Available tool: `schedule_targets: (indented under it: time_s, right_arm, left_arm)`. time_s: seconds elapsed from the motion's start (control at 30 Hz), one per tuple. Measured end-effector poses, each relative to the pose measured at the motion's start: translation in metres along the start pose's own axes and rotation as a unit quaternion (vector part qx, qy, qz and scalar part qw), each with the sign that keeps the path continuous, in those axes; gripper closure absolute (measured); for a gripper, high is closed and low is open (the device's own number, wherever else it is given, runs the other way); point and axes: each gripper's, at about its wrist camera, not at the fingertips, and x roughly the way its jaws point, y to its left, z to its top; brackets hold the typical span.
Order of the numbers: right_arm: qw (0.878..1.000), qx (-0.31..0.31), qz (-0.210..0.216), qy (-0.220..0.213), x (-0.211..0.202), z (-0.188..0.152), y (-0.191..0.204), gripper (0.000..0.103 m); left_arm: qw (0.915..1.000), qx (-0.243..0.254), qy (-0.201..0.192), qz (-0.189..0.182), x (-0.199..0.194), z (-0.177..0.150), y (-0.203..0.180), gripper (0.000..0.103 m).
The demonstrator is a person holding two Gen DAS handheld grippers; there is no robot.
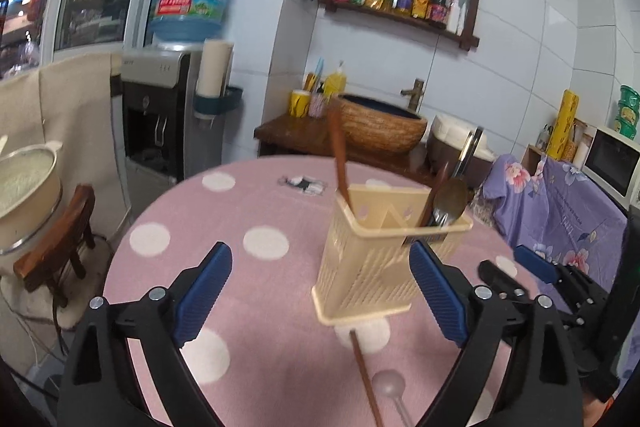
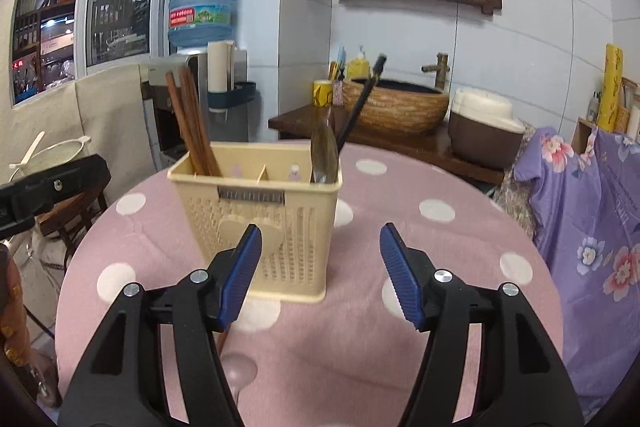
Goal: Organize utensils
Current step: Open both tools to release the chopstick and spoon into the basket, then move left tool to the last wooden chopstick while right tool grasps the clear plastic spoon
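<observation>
Left gripper (image 1: 322, 291) fingers spread, right gripper (image 2: 320, 275) likewise, caddy (image 2: 256, 223) seemingly untouched.

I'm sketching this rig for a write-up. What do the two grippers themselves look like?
Both match: the left gripper and right gripper have matte black, angular plastic arms joined by round silver screws. Each finger ends in a long blue pad with fine ribbing on its inner face. No cables or markings show. At the right view's left edge, a dark sleeve with a gold pattern appears.
</observation>
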Motion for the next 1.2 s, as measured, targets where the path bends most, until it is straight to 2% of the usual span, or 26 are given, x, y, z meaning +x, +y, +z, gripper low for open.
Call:
schedule_targets:
  time_s: [0.2,0.4,0.6,1.1,1.13,1.2]
  right_arm:
    - [0.998,0.001,0.012,0.057,-0.001,-0.037,0.005,0.041]
    - [0.994,0.018,0.021,0.106,0.007,-0.072,0.01,0.041]
    - [0.989,0.029,0.032,0.141,0.012,-0.093,0.016,0.041]
    - [0.982,0.026,0.059,0.18,0.006,-0.11,0.033,0.045]
    - [0.981,0.025,0.061,0.183,0.007,-0.112,0.035,0.046]
    - [0.98,0.02,0.055,0.192,0.01,-0.114,0.037,0.054]
  left_arm:
    - [0.998,-0.02,0.054,0.027,0.007,-0.04,0.023,0.014]
    - [0.9928,-0.038,0.107,0.037,0.015,-0.076,0.038,0.014]
    - [0.9913,-0.032,0.117,0.05,0.014,-0.089,0.043,0.015]
    - [0.9891,-0.05,0.131,0.045,0.013,-0.1,0.053,0.016]
    - [0.9891,-0.05,0.131,0.044,0.013,-0.1,0.052,0.017]
    - [0.9892,-0.047,0.132,0.043,0.014,-0.101,0.05,0.017]
